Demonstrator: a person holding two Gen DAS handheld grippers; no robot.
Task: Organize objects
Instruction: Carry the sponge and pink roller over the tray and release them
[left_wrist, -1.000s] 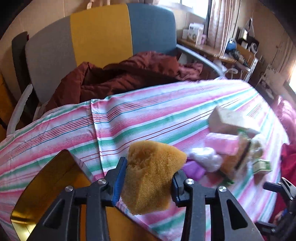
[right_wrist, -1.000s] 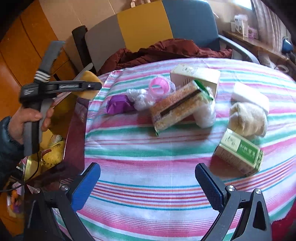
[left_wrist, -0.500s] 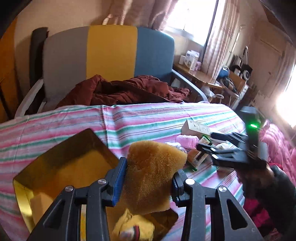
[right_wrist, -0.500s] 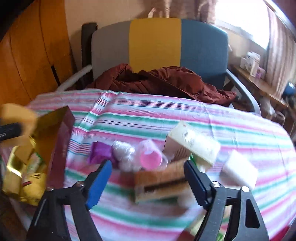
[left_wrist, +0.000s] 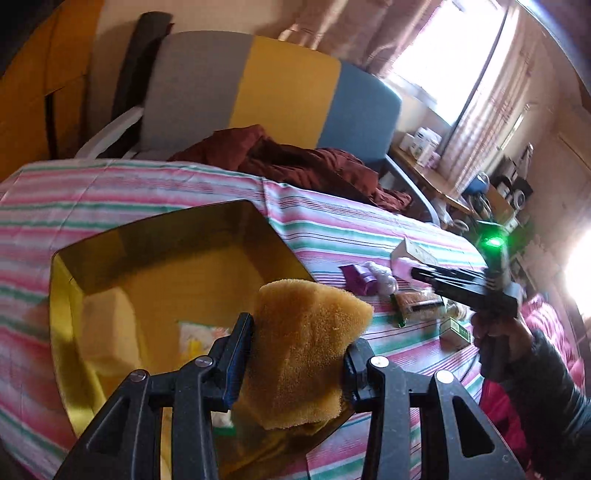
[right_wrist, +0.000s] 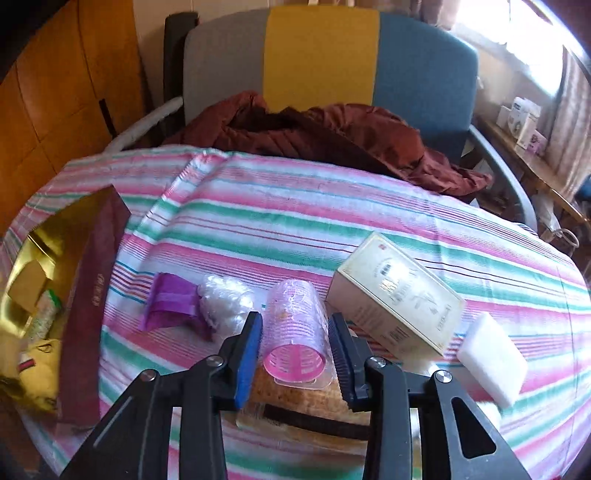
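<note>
My left gripper (left_wrist: 299, 354) is shut on a yellow-brown sponge (left_wrist: 306, 332) and holds it over the open gold-lined box (left_wrist: 166, 221), which has several items inside. In the right wrist view, a pink hair roller (right_wrist: 295, 332) lies between the jaws of my right gripper (right_wrist: 295, 354). Those jaws are closing, and their pads sit against the roller's sides. The roller rests on a brown packet (right_wrist: 295, 402) on the striped tablecloth. The box's maroon wall (right_wrist: 92, 288) stands at the left there. A hand holds the right gripper (left_wrist: 461, 284) at the right of the left wrist view.
Beside the roller lie a purple wrapper (right_wrist: 173, 302), a white crinkly bundle (right_wrist: 225, 299), a cream carton (right_wrist: 395, 295) and a white foam block (right_wrist: 491, 358). Behind the round table stands a grey, yellow and blue chair (right_wrist: 321, 62) with a maroon jacket (right_wrist: 332, 136) on it.
The right gripper went from wide open to closed around the pink roller. The left gripper carried the sponge leftward until it was over the gold box.
</note>
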